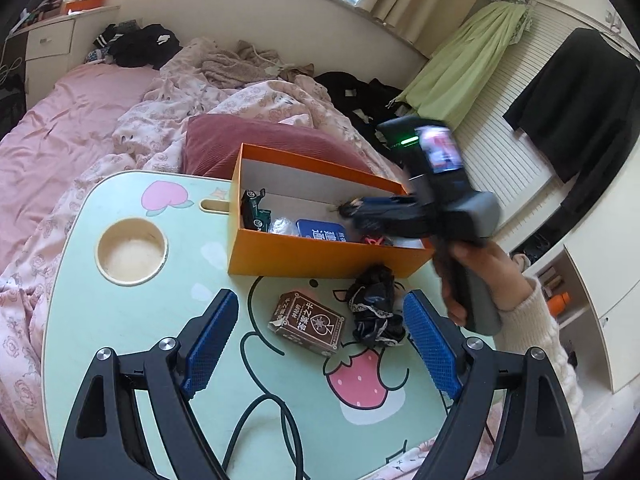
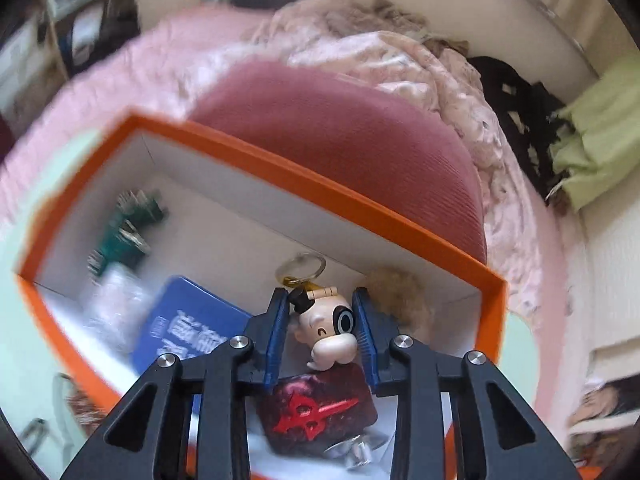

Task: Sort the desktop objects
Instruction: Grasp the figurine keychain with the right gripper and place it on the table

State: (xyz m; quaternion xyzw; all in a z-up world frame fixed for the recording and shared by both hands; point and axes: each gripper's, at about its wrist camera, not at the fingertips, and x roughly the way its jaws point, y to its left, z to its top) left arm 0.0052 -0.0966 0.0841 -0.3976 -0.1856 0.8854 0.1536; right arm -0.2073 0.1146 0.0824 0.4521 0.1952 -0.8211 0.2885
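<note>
Right claw grips figurine keychain – inside orange box.

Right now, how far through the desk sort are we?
Done: toy car and blue tin lie in the orange box. In hand: the right gripper is over the box with a figure keychain between its fingers; contact is unclear. Left: card box and black lace cloth sit on the table ahead of the open left gripper.

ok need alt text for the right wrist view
The right gripper holds a small cartoon figure keychain between its blue pads over an orange box, where a blue tin and green toy car already lie.
</note>
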